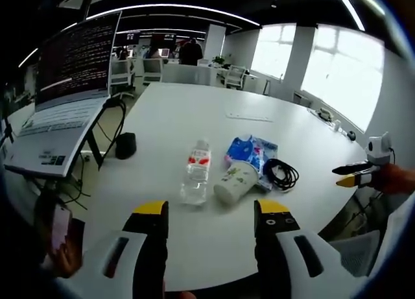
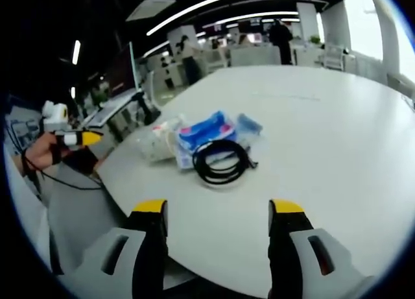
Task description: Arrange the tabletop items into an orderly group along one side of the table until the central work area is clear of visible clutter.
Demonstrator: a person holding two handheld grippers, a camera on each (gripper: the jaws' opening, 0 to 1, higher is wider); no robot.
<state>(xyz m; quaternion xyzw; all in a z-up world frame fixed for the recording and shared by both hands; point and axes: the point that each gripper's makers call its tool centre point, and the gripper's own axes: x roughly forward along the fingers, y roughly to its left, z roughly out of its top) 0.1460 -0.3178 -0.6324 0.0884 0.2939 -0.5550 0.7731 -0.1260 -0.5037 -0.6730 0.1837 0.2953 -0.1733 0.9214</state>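
Both grippers hang above the near edge of the round white table [image 1: 194,117], jaws spread and holding nothing: the left gripper [image 1: 211,211] faces the clutter head-on, the right gripper [image 2: 214,211] from the side. The clear plastic water bottle [image 1: 196,170] lies on its side and would probably roll off if nudged. The white paper cup [image 1: 235,181], also lying down, touches the blue-and-white plastic packet [image 1: 249,151]; the coiled black cable [image 2: 220,161] could snag and drag them. The left gripper view alone shows an open laptop [image 1: 61,98] on a stand and a small black block [image 1: 125,145].
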